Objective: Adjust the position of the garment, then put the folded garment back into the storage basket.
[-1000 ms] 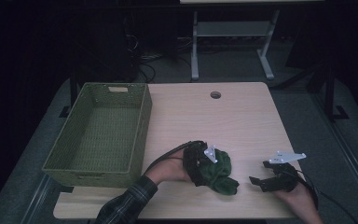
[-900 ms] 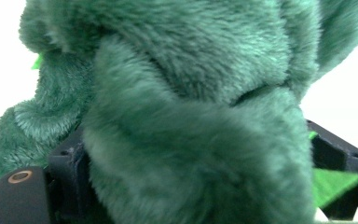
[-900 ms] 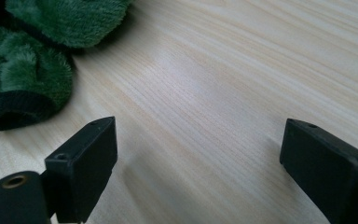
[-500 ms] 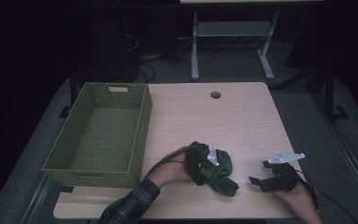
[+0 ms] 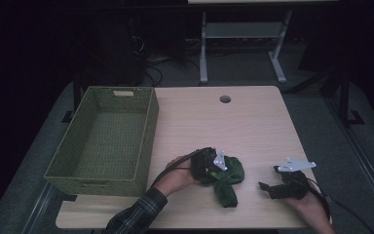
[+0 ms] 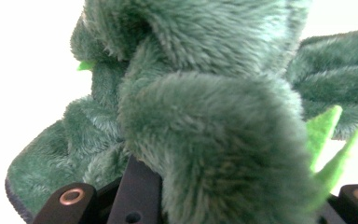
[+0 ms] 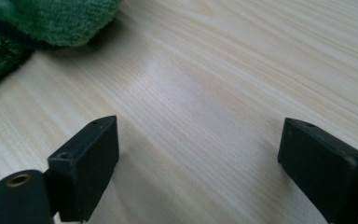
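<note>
A green plush toy lies on the wooden table near its front edge. My left gripper comes at it from the left and is shut on its fuzzy body. In the left gripper view the plush toy bulges between the jaws and hides the left gripper's tips. To the right of the toy, my right gripper rests low over the table, open, with bare wood between its fingers. In the right gripper view the right gripper is wide apart and the plush toy sits at the top left.
A green woven basket with nothing in it stands on the left side of the table. A round cable hole is near the far edge. Beyond the table there are a dark floor and a metal stand.
The left hand and its gripper have shifted slightly against the plush toy, which has barely moved. The right gripper has stayed where it was.
</note>
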A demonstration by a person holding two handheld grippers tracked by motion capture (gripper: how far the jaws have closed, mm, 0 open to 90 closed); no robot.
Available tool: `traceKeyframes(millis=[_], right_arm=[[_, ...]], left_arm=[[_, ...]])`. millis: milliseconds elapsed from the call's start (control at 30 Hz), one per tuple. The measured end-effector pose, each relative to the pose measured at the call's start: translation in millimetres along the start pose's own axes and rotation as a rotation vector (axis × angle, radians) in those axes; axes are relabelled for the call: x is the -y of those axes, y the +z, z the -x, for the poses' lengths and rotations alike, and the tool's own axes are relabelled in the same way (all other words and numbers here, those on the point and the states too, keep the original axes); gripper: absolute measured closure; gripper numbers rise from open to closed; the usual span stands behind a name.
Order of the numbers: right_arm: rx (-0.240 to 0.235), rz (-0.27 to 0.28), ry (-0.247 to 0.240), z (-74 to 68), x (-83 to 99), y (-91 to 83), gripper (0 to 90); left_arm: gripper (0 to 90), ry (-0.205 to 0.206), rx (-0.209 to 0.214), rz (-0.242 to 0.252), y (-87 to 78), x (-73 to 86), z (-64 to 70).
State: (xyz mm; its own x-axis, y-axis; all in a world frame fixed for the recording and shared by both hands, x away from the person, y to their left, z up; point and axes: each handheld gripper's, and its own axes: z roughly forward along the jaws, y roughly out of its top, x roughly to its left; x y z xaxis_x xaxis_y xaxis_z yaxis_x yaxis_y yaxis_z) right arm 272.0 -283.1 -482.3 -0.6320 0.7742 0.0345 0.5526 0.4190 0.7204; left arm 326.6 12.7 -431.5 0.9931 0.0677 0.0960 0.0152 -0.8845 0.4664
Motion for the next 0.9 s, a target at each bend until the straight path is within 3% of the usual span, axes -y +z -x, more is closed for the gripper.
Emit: traceKeyframes(millis=[433,900], right_arm=[[-0.001,0.000,0.000,0.2,0.0,0.1,11.4],[-0.001,-0.002,0.007,-0.3,-0.1,0.0,11.3]], left_arm=[[72.6,-0.079,-0.022,0.085,-43.3,-5.7,-5.0],[72.5,-0.138,-0.051,0.093,-101.6,-0.9,-22.2]])
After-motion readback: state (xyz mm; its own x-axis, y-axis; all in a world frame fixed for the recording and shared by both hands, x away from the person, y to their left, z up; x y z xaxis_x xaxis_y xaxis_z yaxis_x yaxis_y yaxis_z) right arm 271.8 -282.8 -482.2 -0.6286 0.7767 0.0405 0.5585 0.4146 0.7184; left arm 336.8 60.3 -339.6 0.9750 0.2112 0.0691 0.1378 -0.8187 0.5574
